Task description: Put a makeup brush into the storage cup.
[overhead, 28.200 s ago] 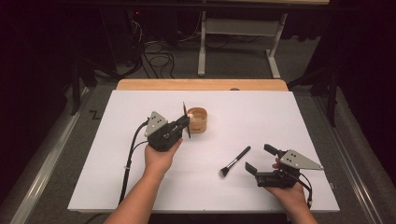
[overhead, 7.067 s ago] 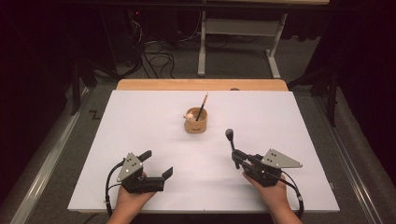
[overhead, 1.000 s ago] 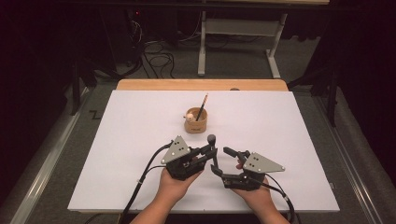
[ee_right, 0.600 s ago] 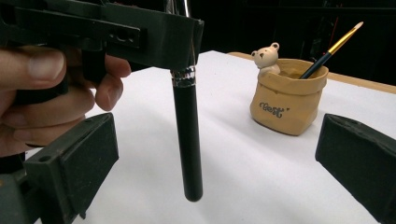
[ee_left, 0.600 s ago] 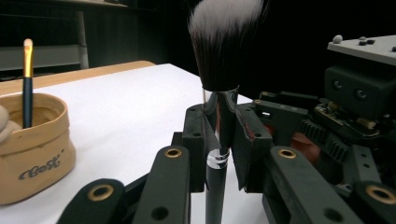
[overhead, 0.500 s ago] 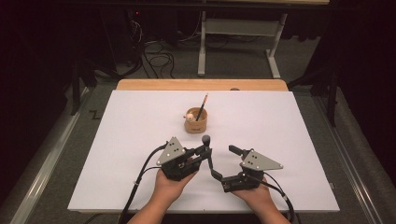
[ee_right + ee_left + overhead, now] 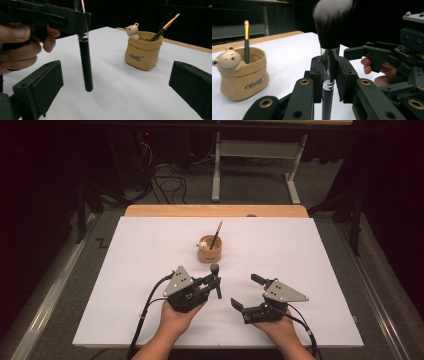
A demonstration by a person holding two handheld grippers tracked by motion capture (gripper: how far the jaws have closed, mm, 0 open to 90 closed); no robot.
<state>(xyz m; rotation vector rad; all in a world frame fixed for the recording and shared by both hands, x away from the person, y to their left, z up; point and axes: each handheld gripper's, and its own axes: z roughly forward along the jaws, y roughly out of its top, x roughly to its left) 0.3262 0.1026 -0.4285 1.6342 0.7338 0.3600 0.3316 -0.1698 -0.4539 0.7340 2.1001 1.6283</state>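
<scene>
Handover noted since a second ago: the right gripper (image 7: pixel 244 293) has just been opening its jaws and now stands apart from the brush, nothing between them; the left gripper (image 7: pixel 216 284) has taken over, its jaws pinching the long black-handled make-up brush with the dark, white-tipped bristle head (image 7: pixel 329 37) just below the silver ferrule, held upright, bristles up. Landmark: the small tan sack-shaped holder with a cream bear figure on its rim (image 7: pixel 209 251); the brush hangs just in front of that holder, its butt clear of the white table sheet (image 7: pixel 300 250); a thin dark brush with a gold ferrule (image 7: pixel 216 234) already leans inside the holder. Judgement: the step is to pot the big brush; carry it over the holder's mouth, keep it vertical, lower the butt in beside the thin brush, avoid knocking the bear, release only once seated. Writing: dark cursive lettering on the holder's front, not legible with confidence.
</scene>
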